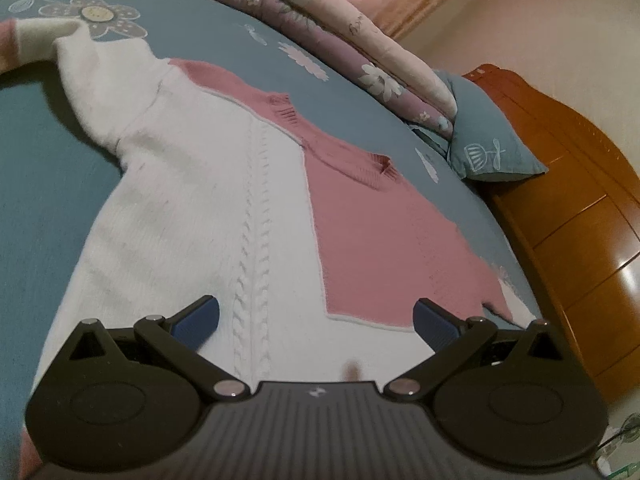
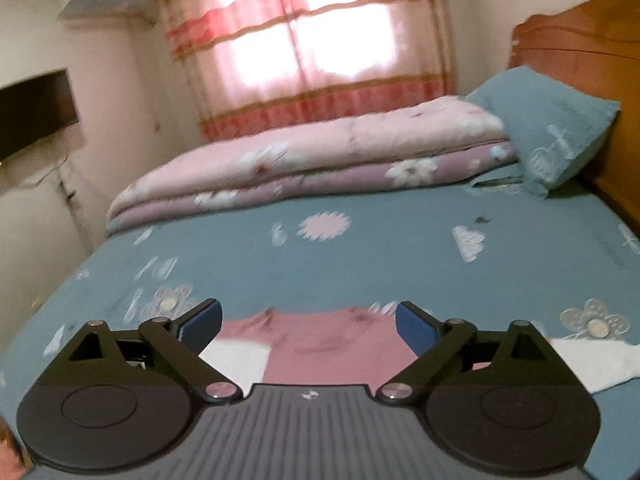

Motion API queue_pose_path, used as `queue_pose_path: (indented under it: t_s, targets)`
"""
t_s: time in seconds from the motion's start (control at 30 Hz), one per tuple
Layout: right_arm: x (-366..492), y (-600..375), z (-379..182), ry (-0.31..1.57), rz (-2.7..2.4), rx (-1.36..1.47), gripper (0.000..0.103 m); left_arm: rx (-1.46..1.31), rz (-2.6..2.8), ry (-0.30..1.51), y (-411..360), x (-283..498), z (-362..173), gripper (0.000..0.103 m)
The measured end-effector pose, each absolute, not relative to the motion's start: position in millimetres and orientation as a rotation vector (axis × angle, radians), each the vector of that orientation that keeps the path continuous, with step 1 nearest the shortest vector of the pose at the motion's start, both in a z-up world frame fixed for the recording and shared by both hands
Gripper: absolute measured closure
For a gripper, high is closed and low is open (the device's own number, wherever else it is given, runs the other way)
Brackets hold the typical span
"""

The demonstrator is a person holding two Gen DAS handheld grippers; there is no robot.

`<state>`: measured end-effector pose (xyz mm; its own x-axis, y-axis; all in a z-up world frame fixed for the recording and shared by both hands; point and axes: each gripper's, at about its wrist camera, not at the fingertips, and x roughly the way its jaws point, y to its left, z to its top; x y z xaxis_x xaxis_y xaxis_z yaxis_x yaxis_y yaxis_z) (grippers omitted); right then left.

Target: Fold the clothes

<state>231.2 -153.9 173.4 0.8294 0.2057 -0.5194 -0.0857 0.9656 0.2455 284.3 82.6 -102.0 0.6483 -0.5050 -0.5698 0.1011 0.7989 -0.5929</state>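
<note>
Open bedsheet [image 2: 360,256] ahead of the right tool [image 2: 308,326], nothing on it till the folded quilt [image 2: 304,164] walls off the far side. Pillow [image 2: 560,136] and headboard [image 2: 580,36] block ahead-right. Left tool [image 1: 316,320] hangs over the sweater [image 1: 192,208]; bare sheet to its left, quilt beyond.

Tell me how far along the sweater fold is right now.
Early. The white and pink knit sweater lies spread flat on the blue-green flowered bedsheet, and one pink panel seems laid over the white body. Nothing is in hand: the left gripper hangs open above the hem, and the right gripper is open too. The white sleeve is still stretched out, so sleeves and body folds remain.
</note>
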Motion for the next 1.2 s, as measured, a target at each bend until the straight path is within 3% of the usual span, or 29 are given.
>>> queue_pose_path:
  t_s: [0.53, 0.73, 1.0, 1.1, 1.2]
  targets:
    - [223.6, -152.1, -44.6, 0.949, 0.088, 0.492, 0.006, -0.602, -0.36, 0.798, 85.5, 281.0, -103.6, 0.001]
    - [172.2, -171.0, -73.1, 0.889, 0.097, 0.545, 0.0, -0.613, -0.367, 0.8, 88.2, 280.8, -104.1, 0.001]
    - [151.5, -161.6, -76.9, 0.782, 0.127, 0.475, 0.0, -0.535, -0.357, 0.847, 85.1, 272.0, -92.1, 0.001]
    - [135.6, -173.2, -81.4, 0.68, 0.154, 0.536, 0.0, -0.434, -0.365, 0.85, 75.6, 255.9, -82.1, 0.001]
    - [140.7, -176.1, -76.1, 0.697, 0.144, 0.591, 0.0, -0.383, -0.432, 0.869, 57.0, 238.5, -75.0, 0.001]
